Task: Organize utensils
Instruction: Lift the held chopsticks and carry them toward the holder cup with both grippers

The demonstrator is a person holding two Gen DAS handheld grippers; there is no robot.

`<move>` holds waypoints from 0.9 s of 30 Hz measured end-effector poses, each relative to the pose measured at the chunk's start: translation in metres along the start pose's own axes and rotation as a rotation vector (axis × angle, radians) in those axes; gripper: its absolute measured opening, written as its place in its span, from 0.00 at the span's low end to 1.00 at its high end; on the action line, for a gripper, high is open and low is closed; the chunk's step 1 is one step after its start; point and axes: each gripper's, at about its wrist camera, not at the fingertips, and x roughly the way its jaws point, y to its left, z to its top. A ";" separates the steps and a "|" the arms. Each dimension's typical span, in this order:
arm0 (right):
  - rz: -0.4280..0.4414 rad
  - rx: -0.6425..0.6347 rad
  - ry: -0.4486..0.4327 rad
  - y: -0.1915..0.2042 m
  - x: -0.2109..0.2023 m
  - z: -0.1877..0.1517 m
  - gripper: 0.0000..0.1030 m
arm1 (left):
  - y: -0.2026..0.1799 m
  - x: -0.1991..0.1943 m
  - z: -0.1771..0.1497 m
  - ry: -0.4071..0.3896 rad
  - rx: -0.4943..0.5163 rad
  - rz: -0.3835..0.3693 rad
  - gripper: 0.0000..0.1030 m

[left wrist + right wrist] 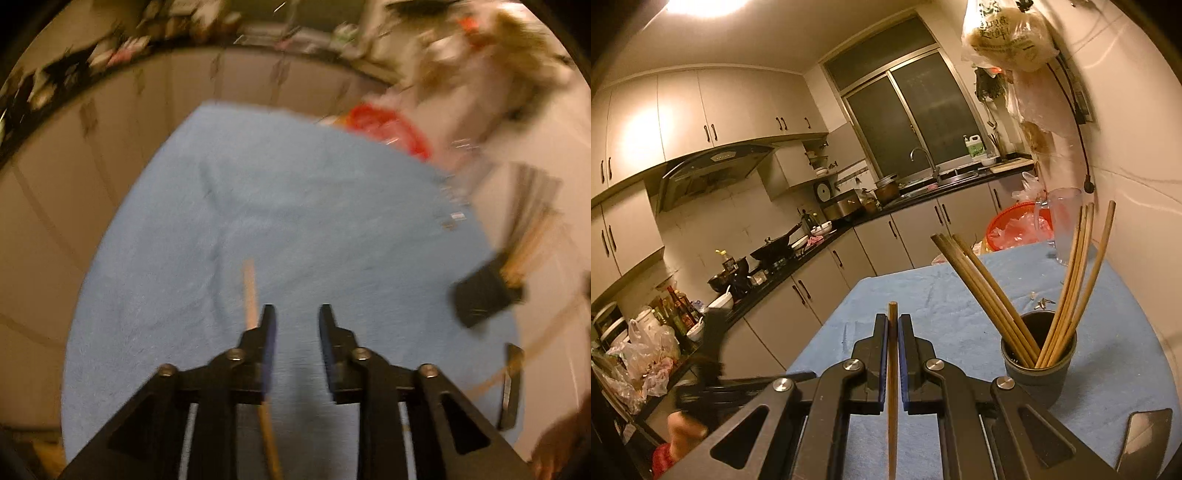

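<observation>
Right gripper (894, 326) jaws pinch one chopstick (892, 369) for the cup (1038, 363) near right; left gripper (294, 317) spread, its chopstick (250, 295) loose beside one finger

Blue cloth (960, 295); tan chopsticks (1067, 280); dark cup (1038, 373).

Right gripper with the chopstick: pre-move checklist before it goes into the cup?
1. Right gripper clamped on the chopstick: ok, pads pressed on both sides.
2. Chopstick seated straight between the pads: ok.
3. Dark cup upright on the blue towel: ok.
4. Room in the cup: ok, the chopsticks already inside fan apart, leaving a gap.
5. Left gripper released its chopstick: cannot tell; jaws apart, stick beside the left finger, view blurred.
</observation>
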 end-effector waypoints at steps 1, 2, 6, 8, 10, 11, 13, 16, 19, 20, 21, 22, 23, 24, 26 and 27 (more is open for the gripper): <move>0.001 -0.002 0.000 -0.001 0.000 0.000 0.05 | 0.004 0.012 0.003 0.030 -0.003 0.016 0.24; 0.001 -0.002 -0.001 -0.001 0.000 0.001 0.05 | 0.009 0.024 0.006 0.057 -0.017 0.034 0.24; 0.008 0.005 0.002 -0.004 0.002 0.000 0.05 | 0.016 0.055 0.016 0.105 -0.040 0.104 0.24; 0.008 0.006 0.004 -0.004 0.002 -0.001 0.05 | 0.014 0.068 0.021 0.119 -0.025 0.120 0.24; 0.009 0.007 0.007 -0.004 0.003 -0.001 0.05 | 0.011 0.074 0.024 0.105 -0.013 0.139 0.21; 0.008 0.007 0.008 -0.004 0.003 -0.001 0.05 | 0.007 0.077 0.026 0.105 0.005 0.154 0.17; 0.009 0.007 0.009 -0.005 0.003 -0.001 0.05 | 0.000 0.078 0.023 0.088 0.028 0.178 0.05; 0.009 -0.001 0.008 -0.004 0.003 -0.001 0.05 | -0.005 0.071 0.013 0.061 0.037 0.128 0.05; 0.009 0.003 0.011 -0.005 0.003 -0.002 0.05 | -0.011 0.047 0.002 -0.002 0.054 0.074 0.05; 0.009 0.003 0.011 -0.004 0.003 -0.002 0.05 | -0.014 0.036 -0.001 -0.026 0.053 0.055 0.05; 0.009 0.002 0.009 -0.004 0.002 -0.002 0.05 | -0.016 0.025 -0.002 -0.046 0.051 0.036 0.05; 0.009 0.002 0.009 -0.003 0.002 -0.001 0.05 | -0.018 0.014 -0.004 -0.065 0.052 0.021 0.05; 0.010 0.002 0.008 -0.003 0.002 -0.001 0.05 | -0.020 0.003 -0.005 -0.087 0.055 0.010 0.05; 0.011 0.001 0.005 -0.002 0.000 0.000 0.05 | -0.024 -0.012 -0.007 -0.119 0.064 -0.002 0.05; 0.013 -0.003 0.000 0.000 -0.002 0.001 0.05 | -0.031 -0.030 -0.006 -0.155 0.076 -0.018 0.05; 0.013 -0.006 -0.005 0.000 -0.004 0.001 0.05 | -0.036 -0.042 -0.008 -0.179 0.081 -0.030 0.05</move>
